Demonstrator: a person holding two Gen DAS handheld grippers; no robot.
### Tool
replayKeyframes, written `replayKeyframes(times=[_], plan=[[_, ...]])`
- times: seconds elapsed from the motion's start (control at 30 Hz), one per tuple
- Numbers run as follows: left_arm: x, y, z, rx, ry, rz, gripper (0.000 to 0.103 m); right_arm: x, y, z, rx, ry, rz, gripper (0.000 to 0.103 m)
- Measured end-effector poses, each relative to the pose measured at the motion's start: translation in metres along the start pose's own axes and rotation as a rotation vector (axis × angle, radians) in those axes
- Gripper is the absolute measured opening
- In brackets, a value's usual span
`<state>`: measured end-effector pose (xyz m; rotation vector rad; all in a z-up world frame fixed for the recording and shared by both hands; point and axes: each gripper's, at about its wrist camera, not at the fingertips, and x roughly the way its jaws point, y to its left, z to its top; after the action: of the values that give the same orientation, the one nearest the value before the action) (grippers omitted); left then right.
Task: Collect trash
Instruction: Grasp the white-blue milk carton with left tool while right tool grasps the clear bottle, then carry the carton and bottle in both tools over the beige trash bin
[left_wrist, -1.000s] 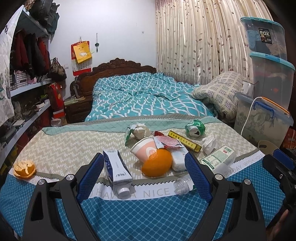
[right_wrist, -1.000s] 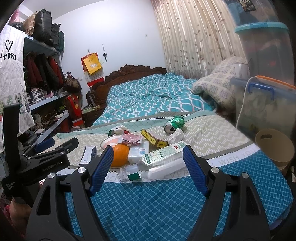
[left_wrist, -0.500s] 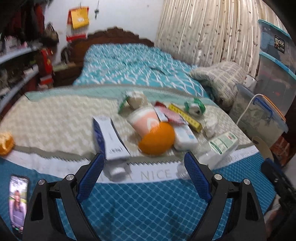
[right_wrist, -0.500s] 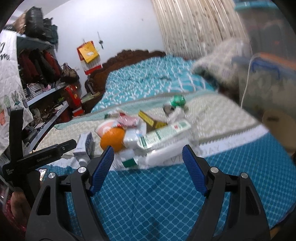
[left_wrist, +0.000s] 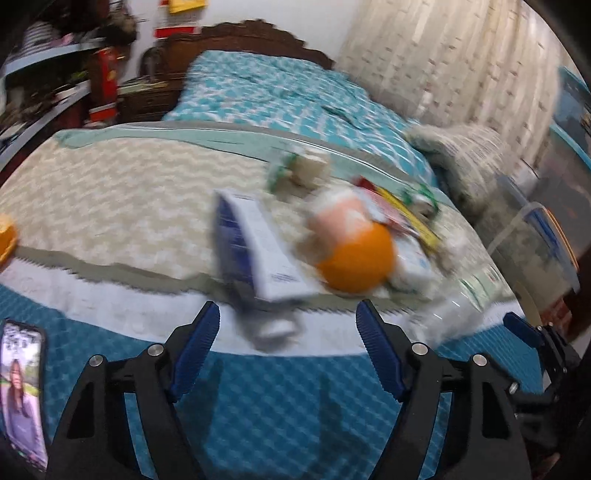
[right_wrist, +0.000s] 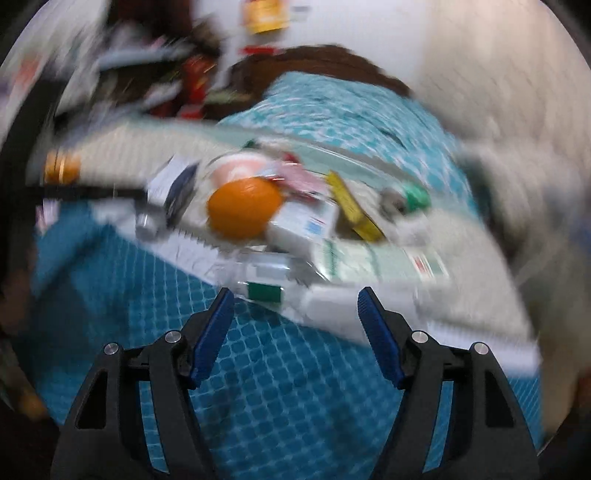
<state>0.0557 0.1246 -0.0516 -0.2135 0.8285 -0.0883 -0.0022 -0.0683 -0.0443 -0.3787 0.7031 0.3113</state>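
A pile of trash lies on the bed's patterned blanket (left_wrist: 110, 206). In the left wrist view a blue-and-white carton (left_wrist: 258, 258) points its cap end into the gap of my left gripper (left_wrist: 288, 310). Its jaws are closing, and the pads do not touch the carton. An orange (left_wrist: 354, 258) and a paper cup (left_wrist: 340, 221) lie right of the carton. In the blurred right wrist view my right gripper (right_wrist: 295, 295) is closing too. A clear bottle with a green label (right_wrist: 264, 291) and a white tube (right_wrist: 332, 310) lie just ahead of its tips, untouched.
A phone (left_wrist: 22, 387) with a lit screen lies at the bed's near left. An orange peel (left_wrist: 5, 240) sits at the far left. A yellow box (right_wrist: 354, 212), a green can (right_wrist: 413, 197) and a green-white box (right_wrist: 388, 262) lie in the pile. Plastic storage bins (left_wrist: 546, 236) stand on the right.
Both grippers have come down and closer to the trash pile, tilting as they went. Their jaws stand narrower than before. The phone has come into the left view.
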Motion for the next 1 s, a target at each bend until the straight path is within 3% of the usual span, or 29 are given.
replayKeyframes(times=[0.13, 0.27, 0.37, 0.47, 0.57, 0.63, 0.67, 0.7, 0.77, 0.87, 1.0], plan=[[-0.003, 0.036, 0.010, -0.077, 0.001, 0.032, 0.072, 0.028, 0.042, 0.010, -0.370, 0.021, -0.076, 0.078], [0.002, 0.045, 0.021, -0.099, 0.029, -0.001, 0.073, 0.058, 0.067, 0.011, -0.646, 0.058, -0.127, 0.083], [0.015, 0.040, 0.032, -0.091, 0.050, -0.023, 0.085, 0.066, 0.073, 0.016, -0.735, 0.041, -0.139, 0.087], [0.035, 0.029, 0.046, -0.074, 0.075, -0.024, 0.086, 0.073, 0.074, 0.025, -0.783, 0.050, -0.136, 0.086], [0.060, 0.020, 0.056, -0.047, 0.116, -0.001, 0.087, 0.078, 0.063, 0.033, -0.748, 0.082, -0.095, 0.082], [0.073, 0.016, 0.056, -0.031, 0.136, 0.027, 0.086, 0.083, 0.053, 0.040, -0.689, 0.140, -0.032, 0.050], [0.078, 0.016, 0.054, -0.029, 0.146, 0.039, 0.083, 0.087, 0.050, 0.042, -0.672, 0.163, -0.039, 0.052], [0.082, 0.017, 0.052, -0.028, 0.156, 0.044, 0.071, 0.087, 0.047, 0.043, -0.653, 0.155, -0.038, 0.052], [0.084, 0.020, 0.046, -0.040, 0.168, 0.008, 0.066, 0.084, 0.041, 0.046, -0.606, 0.135, -0.030, 0.052], [0.075, 0.023, 0.037, -0.034, 0.145, 0.023, 0.062, 0.063, 0.023, 0.054, -0.463, 0.058, -0.011, 0.052], [0.054, 0.026, 0.020, -0.056, 0.139, -0.014, 0.061, 0.003, -0.039, 0.067, -0.089, -0.114, 0.036, 0.051]])
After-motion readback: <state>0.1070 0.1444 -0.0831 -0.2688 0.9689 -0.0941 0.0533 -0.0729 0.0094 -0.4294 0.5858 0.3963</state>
